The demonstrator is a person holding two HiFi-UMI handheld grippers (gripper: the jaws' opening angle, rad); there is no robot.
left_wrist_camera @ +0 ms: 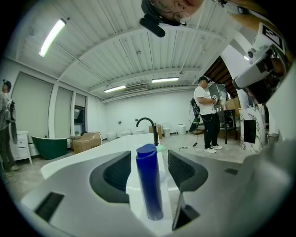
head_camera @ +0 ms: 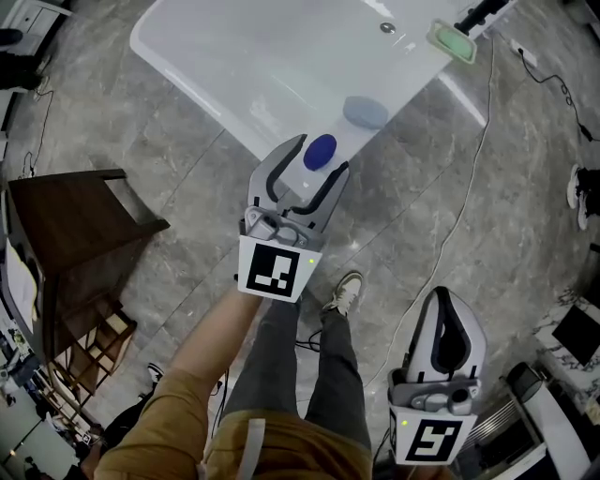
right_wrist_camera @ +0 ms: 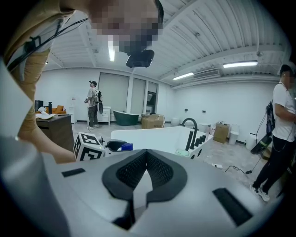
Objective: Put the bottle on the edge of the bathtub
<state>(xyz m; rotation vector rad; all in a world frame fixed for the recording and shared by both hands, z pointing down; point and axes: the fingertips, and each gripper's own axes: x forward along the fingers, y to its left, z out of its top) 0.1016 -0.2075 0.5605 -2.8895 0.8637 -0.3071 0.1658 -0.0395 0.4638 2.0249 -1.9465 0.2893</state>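
Found the bottle (left_wrist_camera: 149,180) upright on the edge of the bathtub (head_camera: 234,66), close to the corner nearest the person. Saw it between the jaws of the left gripper (head_camera: 319,159), both spread wide and touching neither side of it. Found the right gripper (right_wrist_camera: 147,159) low and well apart from the tub, jaws pressed together on nothing.

Judged tipping the main hazard: a tall, narrow body on a slim, glossy rim. Reckoned a sideways drift or twist of the left jaws on the way out enough to clip cap or flank and send the bottle to the floor or into the basin. Thought a straight pull back along the jaws' own line the safer course. Saw little threat from the right gripper at that distance.

Counted one bottle, one bathtub, two grippers. Counted, along the same edge, one grey-blue round pad (head_camera: 366,112) near the bottle, one green pad (head_camera: 453,42) toward the far corner, and one black tap (head_camera: 483,14) just beside that. Made out one bystander (left_wrist_camera: 207,118) on the open floor and a second bystander (left_wrist_camera: 5,125) at the room's left side.
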